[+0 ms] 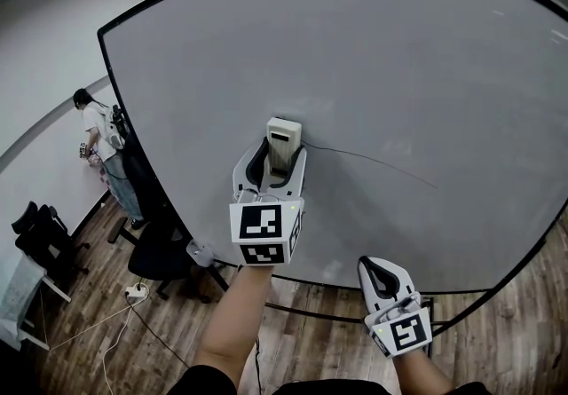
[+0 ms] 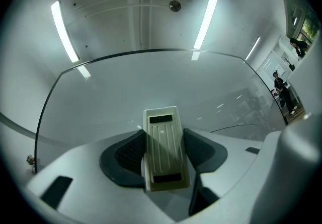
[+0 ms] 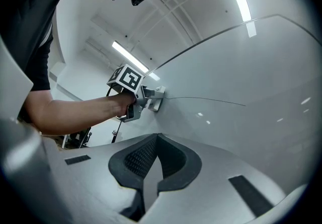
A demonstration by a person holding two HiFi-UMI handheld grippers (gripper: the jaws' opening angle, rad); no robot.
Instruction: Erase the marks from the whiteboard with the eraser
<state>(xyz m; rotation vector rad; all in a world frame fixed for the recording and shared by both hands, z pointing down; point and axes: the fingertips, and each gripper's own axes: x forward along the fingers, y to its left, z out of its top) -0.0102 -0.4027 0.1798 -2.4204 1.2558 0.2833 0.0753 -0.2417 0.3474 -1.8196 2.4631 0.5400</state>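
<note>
One whiteboard (image 1: pixel 373 56), one eraser (image 1: pixel 283 142), one drawn mark and two grippers make up the scene.

At the far left of the head view, beyond the board's edge, one person (image 1: pixel 96 131) stands by the wall. Below are two black office chairs, one (image 1: pixel 35 233) at the frame's edge and one (image 1: pixel 164 251) just beside the board's lower corner. A white power strip (image 1: pixel 135 292) lies on the wooden floor (image 1: pixel 497 340) between them. None of these stands between the grippers and the board.

Near the middle, the left gripper (image 1: pixel 280 162) is raised to the board on a bare forearm. Its jaws are clamped on the cream eraser, one dark pad against each long side. The eraser sits against the board's surface, low and about central. Its long axis runs along the jaws, upright in the head view, with the far end pointing up the board and clear of the jaw tips. The left gripper view shows its ribbed back facing the camera, with two dark rectangular patches, one at each end.

From just beside the eraser's right edge, the single mark, a thin dark line (image 1: pixel 382 161), runs rightward and slightly down across the board.

Farther right and lower, the right gripper (image 1: pixel 386 271) hangs near the board's bottom edge, well apart from the eraser. Its jaws are together with nothing between them.
</note>
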